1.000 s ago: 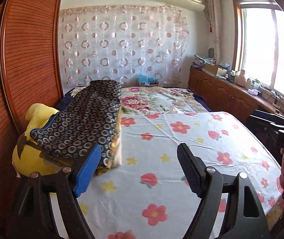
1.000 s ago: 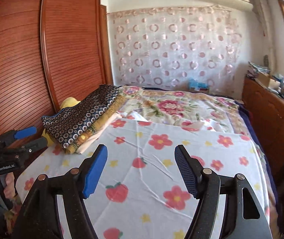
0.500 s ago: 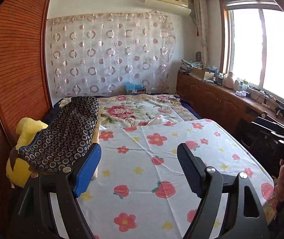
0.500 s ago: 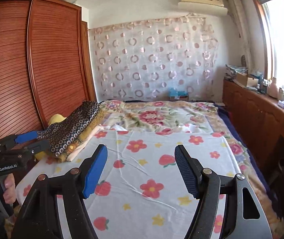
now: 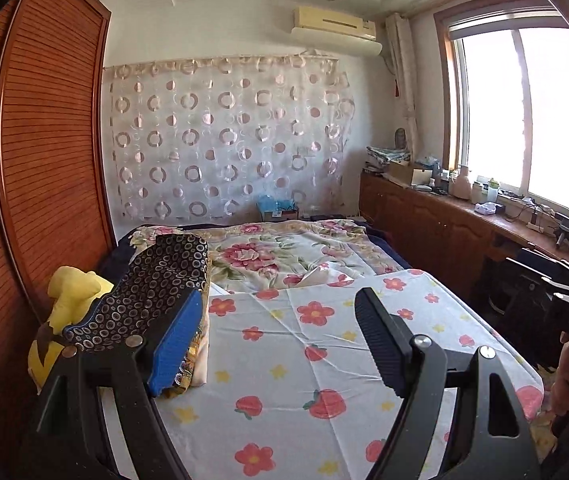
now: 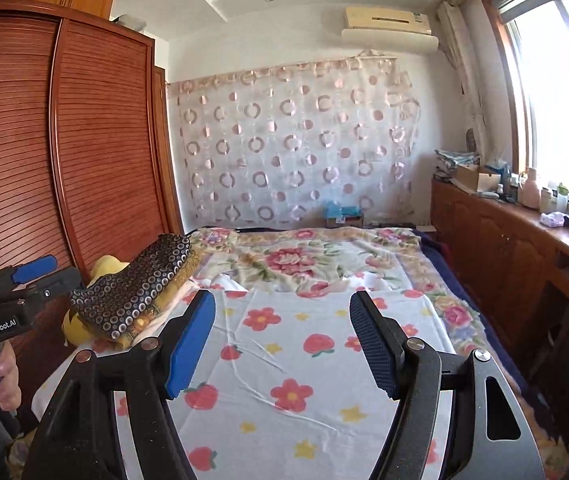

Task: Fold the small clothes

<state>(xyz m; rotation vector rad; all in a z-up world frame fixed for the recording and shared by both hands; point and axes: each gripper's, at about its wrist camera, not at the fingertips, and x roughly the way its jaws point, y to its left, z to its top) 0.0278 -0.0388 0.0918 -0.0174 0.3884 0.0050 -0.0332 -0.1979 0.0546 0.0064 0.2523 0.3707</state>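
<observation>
A stack of folded clothes, topped by a dark piece with a ring pattern (image 5: 152,284), lies at the left edge of the bed; it also shows in the right wrist view (image 6: 136,292). My left gripper (image 5: 280,344) is open and empty, held above the flowered sheet (image 5: 324,356) to the right of the stack. My right gripper (image 6: 284,344) is open and empty above the sheet (image 6: 296,360). The left gripper also shows in the right wrist view (image 6: 24,280), and the right one at the right edge of the left wrist view (image 5: 564,300).
A yellow plush toy (image 5: 68,292) sits behind the stack against the wooden wardrobe (image 5: 44,160). A floral blanket (image 5: 276,248) covers the far half of the bed. A wooden cabinet (image 6: 504,248) with clutter runs under the window on the right.
Both grippers have risen and tilted upward, so more of the wall and ceiling shows and the bed sits lower in view. Both stay open and empty.
</observation>
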